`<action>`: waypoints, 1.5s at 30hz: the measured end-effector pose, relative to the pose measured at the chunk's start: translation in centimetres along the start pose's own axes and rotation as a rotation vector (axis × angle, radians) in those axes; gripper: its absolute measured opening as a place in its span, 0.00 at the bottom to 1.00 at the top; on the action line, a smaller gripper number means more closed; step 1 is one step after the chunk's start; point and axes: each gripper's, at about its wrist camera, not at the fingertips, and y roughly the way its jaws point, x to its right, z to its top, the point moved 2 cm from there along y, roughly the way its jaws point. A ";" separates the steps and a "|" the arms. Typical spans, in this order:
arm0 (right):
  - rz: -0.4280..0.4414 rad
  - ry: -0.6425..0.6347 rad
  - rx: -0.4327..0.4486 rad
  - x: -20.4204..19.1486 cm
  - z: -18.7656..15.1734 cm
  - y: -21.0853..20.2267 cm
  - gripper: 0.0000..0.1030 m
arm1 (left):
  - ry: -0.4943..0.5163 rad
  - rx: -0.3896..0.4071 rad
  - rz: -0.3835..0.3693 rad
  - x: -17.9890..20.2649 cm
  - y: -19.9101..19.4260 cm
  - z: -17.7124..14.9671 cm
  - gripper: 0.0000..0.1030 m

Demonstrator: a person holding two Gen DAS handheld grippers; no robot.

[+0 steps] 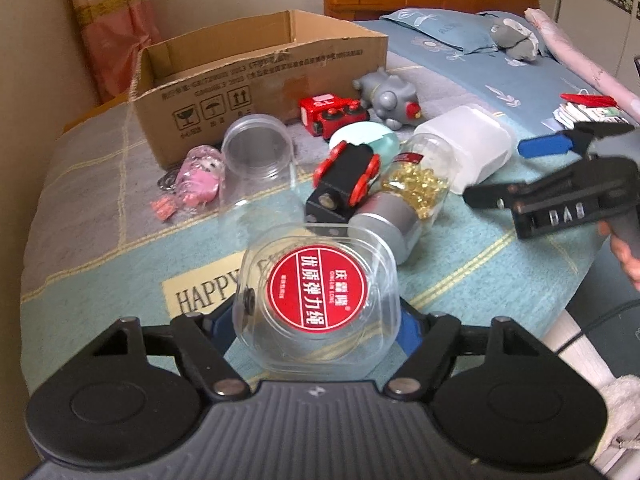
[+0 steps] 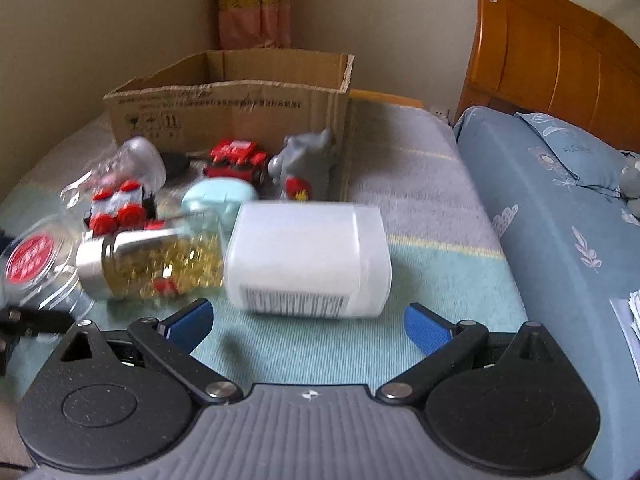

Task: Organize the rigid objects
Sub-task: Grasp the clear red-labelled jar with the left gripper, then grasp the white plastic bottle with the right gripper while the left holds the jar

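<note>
A clear plastic box (image 1: 320, 304) with a round red label sits between the blue pads of my left gripper (image 1: 316, 330), which press on its two sides. My right gripper (image 2: 308, 324) is open, with a white plastic container (image 2: 308, 256) lying on its side just ahead of the fingertips, untouched. In the left wrist view the right gripper (image 1: 516, 168) reaches in from the right beside that white container (image 1: 468, 140). A jar of yellow capsules (image 1: 404, 196) with a silver cap lies between the clear box and the white container. An open cardboard box (image 1: 260, 80) stands at the back.
On the teal blanket (image 1: 460, 272) lie a black-and-red toy car (image 1: 344, 184), a red truck (image 1: 332, 114), a grey toy (image 1: 388, 96), a mint round case (image 1: 368, 136), an empty clear jar (image 1: 256, 148) and a pink toy (image 1: 200, 176). A blue pillow (image 2: 568, 152) and papers (image 1: 588, 114) lie right.
</note>
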 end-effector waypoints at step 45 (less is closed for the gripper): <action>0.106 -0.205 -0.059 1.7 4.5 -0.2 0.84 | -0.055 -0.017 0.037 -1.9 -3.5 1.4 0.73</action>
